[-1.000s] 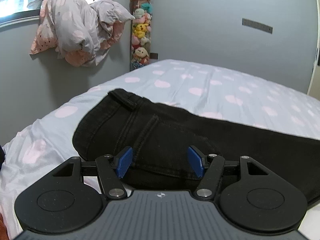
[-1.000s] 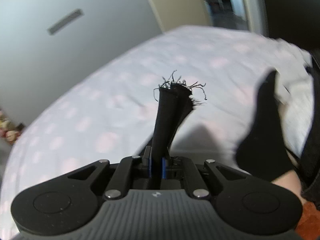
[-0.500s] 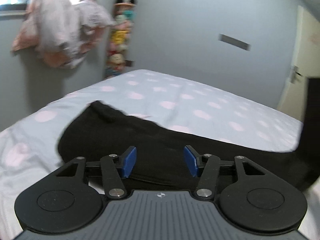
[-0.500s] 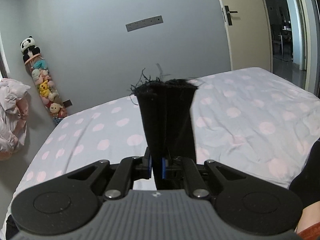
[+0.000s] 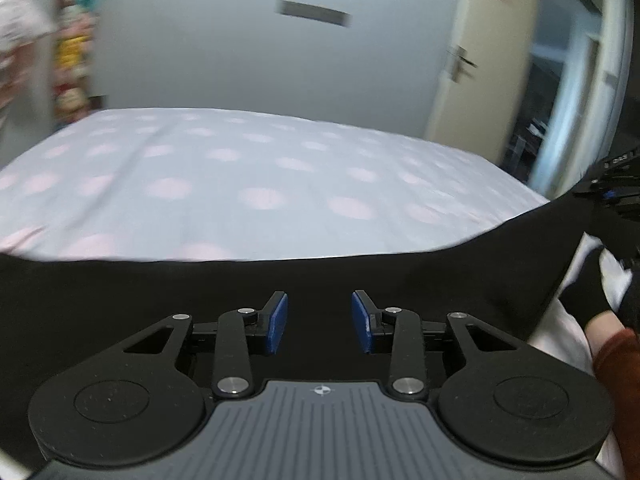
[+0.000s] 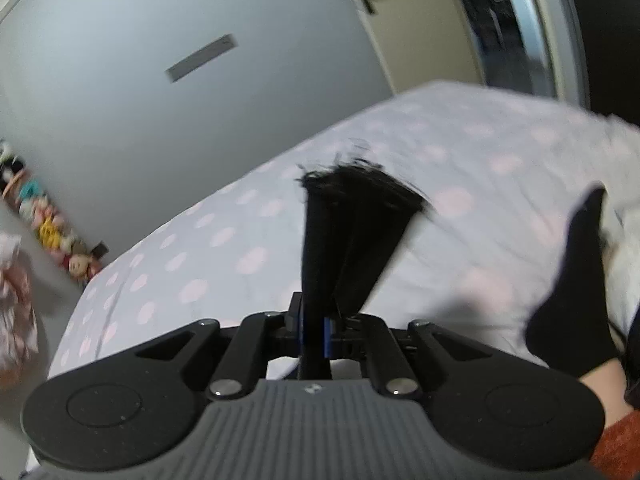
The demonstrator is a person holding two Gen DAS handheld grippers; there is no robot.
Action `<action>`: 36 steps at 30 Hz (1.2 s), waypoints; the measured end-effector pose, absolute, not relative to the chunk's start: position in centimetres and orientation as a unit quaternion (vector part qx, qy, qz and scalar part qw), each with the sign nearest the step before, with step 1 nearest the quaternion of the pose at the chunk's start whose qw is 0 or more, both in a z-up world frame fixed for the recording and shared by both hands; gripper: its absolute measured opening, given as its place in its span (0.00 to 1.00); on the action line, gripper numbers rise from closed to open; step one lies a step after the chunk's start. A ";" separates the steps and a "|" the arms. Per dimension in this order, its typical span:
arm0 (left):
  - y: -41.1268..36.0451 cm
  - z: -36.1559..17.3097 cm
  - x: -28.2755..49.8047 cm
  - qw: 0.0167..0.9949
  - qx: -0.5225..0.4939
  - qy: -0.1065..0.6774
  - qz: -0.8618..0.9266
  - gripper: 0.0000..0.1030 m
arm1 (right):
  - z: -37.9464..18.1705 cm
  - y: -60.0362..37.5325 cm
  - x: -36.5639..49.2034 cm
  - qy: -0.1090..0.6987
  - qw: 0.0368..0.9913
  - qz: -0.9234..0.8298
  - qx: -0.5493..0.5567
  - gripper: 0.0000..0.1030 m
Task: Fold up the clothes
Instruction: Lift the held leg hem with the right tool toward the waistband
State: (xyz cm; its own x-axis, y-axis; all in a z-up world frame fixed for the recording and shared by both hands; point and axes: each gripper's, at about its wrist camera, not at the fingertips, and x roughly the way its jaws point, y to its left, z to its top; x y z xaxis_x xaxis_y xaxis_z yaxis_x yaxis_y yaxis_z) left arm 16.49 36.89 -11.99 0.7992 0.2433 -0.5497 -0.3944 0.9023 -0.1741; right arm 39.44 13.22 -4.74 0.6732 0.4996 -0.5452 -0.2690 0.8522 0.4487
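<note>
Spotted bed [image 5: 256, 184] carries black trousers [image 5: 160, 292] across the frame's lower half; right gripper [image 6: 316, 332] clamps their frayed hem [image 6: 356, 184] aloft, likely stretching them, while left gripper [image 5: 319, 328] jaws close, nothing pinched yet.

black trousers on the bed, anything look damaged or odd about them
The hem end of the black trousers, pinched in the right gripper, is ragged, with loose threads sticking out. It could be a raw-cut style rather than damage; blur hides detail. Nothing else stands out.
</note>
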 end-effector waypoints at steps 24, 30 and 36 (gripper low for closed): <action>24.1 -19.7 27.9 0.926 -0.078 0.364 0.062 0.21 | -5.5 11.6 40.2 0.347 0.867 0.308 0.183 0.10; 24.8 -18.4 24.8 0.929 -0.090 0.357 0.047 0.21 | -4.2 14.5 38.2 0.330 0.869 0.345 0.132 0.10; 28.4 -16.0 16.9 0.932 -0.082 0.340 0.098 0.21 | -2.8 19.6 33.9 0.293 0.865 0.402 0.058 0.10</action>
